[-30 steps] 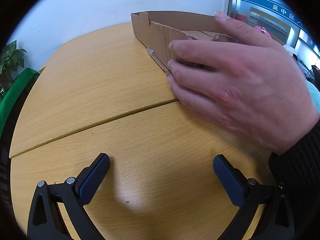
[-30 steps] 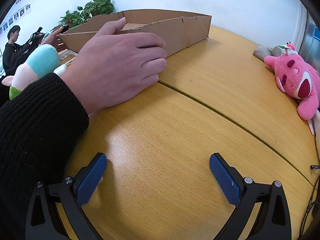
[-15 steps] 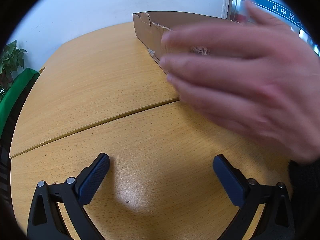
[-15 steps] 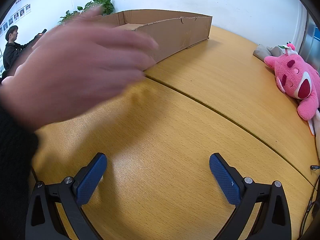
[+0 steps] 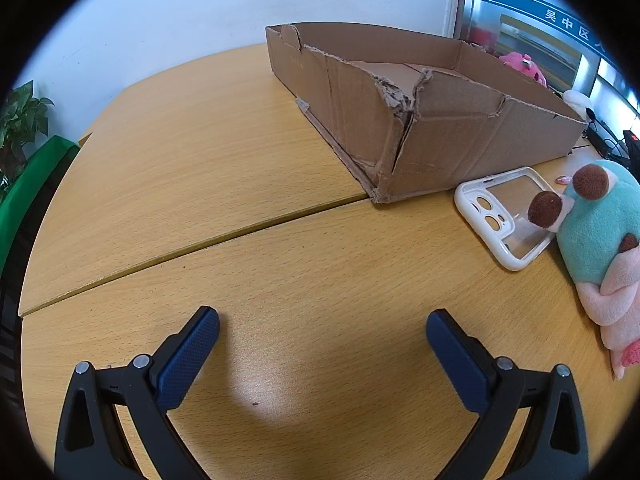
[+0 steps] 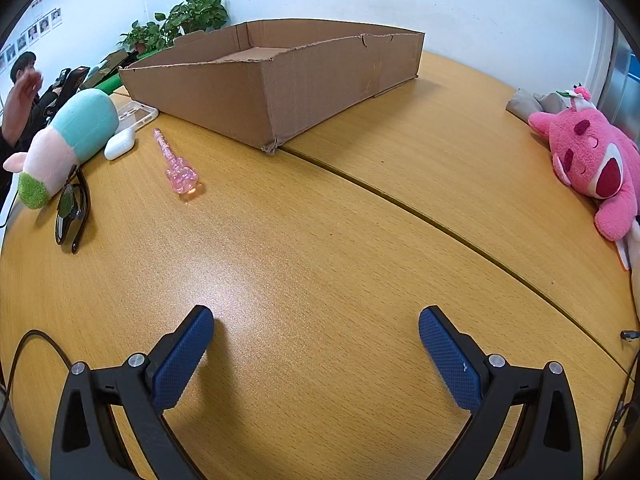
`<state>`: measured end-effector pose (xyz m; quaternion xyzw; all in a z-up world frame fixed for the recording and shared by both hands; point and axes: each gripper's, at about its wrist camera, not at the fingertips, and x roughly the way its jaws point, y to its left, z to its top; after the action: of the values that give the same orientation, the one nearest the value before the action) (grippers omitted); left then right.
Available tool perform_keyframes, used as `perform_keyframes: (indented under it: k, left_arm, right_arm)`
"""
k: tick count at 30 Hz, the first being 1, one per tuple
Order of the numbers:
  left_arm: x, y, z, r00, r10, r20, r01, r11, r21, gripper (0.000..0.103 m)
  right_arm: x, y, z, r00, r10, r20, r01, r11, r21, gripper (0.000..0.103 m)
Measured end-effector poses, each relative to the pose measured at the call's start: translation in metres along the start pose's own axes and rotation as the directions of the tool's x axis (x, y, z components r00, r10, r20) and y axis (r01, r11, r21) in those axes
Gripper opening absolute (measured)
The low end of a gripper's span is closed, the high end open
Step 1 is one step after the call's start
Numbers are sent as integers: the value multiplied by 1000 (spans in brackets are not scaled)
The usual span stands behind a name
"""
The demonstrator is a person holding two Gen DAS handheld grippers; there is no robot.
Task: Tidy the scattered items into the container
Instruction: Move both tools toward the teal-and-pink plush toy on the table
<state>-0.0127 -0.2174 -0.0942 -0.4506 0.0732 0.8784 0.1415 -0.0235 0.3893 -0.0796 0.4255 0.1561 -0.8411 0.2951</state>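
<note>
A low torn cardboard box (image 5: 440, 132) (image 6: 280, 80) stands on the wooden table. My left gripper (image 5: 322, 328) is open over bare wood, well short of the box. At its right lie a white phone case (image 5: 506, 220) and a teal-and-pink plush (image 5: 604, 240). My right gripper (image 6: 316, 324) is open too, with nothing between its fingers. In the right wrist view, left of the box, lie the plush (image 6: 68, 140), a white earbud case (image 6: 119, 144), the phone case (image 6: 138, 114), a pink glittery wand (image 6: 178, 168) and dark sunglasses (image 6: 71, 208). A pink plush bear (image 6: 592, 160) lies far right.
The table (image 6: 320, 220) is two curved tops with a seam between them. A cable (image 6: 24, 344) curls at the near left edge. A person (image 6: 20, 96) sits beyond the table at the left, by potted plants (image 6: 188, 16). White wall behind.
The hand that rested on the box's near corner has lifted away and left both views. The items behind it now show. Both grippers have stayed still.
</note>
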Motion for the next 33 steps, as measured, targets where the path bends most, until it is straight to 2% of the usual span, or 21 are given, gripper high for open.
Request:
perform_keyframes:
  k: [5, 11, 16, 20, 28, 31, 33]
  left_arm:
    - [0, 0, 0, 1000, 0, 0, 0, 1000, 1, 103]
    - [1, -1, -1, 1000, -1, 0, 1, 1000, 0, 103]
    - [3, -2, 7, 999, 35, 0, -34, 999, -39, 103]
    - [8, -6, 8, 998, 65, -1, -65, 994, -83, 103]
    - [11, -14, -3, 995, 96, -3, -96, 986, -137, 103]
    - [8, -21, -9, 990, 141, -10, -140, 971, -193, 103]
    - [5, -28, -12, 991, 132, -16, -133, 974, -183, 103]
  right_arm:
    - [3, 2, 4, 1000, -11, -1, 11, 1000, 11, 103]
    - [10, 10, 13, 998, -66, -5, 67, 994, 85, 103]
    - [13, 17, 17, 993, -113, -11, 114, 983, 147, 103]
    - [15, 23, 19, 993, -118, -11, 119, 981, 155, 103]
    - [15, 32, 18, 987, -159, -19, 159, 964, 214, 103]
    - [15, 34, 19, 985, -172, -22, 172, 957, 234, 103]
    - [14, 35, 18, 983, -183, -25, 183, 951, 250, 103]
